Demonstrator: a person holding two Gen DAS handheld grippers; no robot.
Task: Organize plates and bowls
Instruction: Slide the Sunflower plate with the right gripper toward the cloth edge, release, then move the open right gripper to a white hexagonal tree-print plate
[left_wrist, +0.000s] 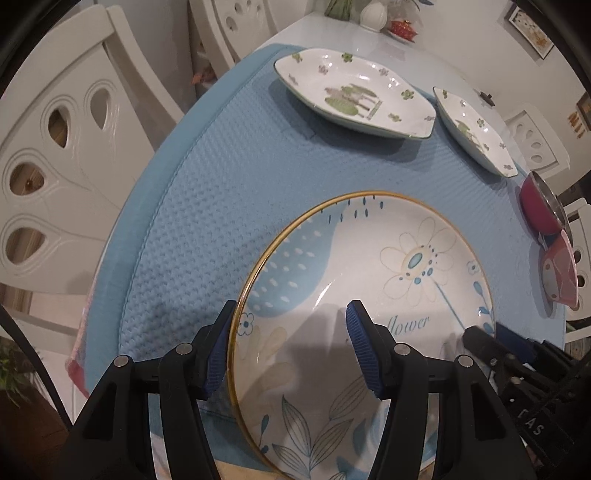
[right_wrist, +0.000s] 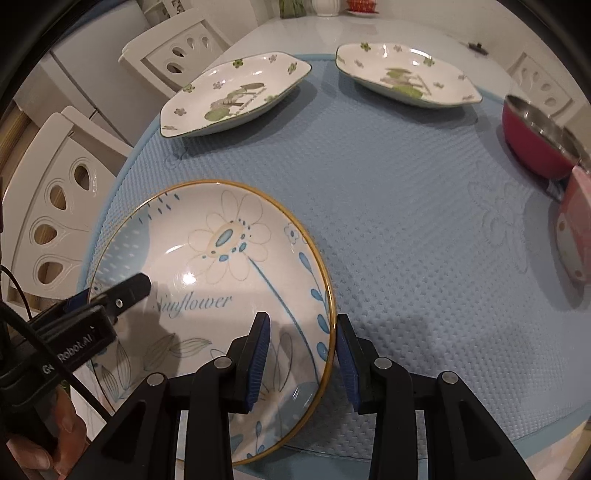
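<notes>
Fingers of our left gripper straddle the left rim of the sunflower plate, pads apart, not pressing; our right gripper likewise brackets the right rim, unclosed. Plate lies on the blue mat, nearest us. We judge both should close evenly, then lift level. Beyond: two green-flowered dishes, red bowl.

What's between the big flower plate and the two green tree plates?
Just bare blue mat, seen in both views, between the flower plate and tree plates.
</notes>
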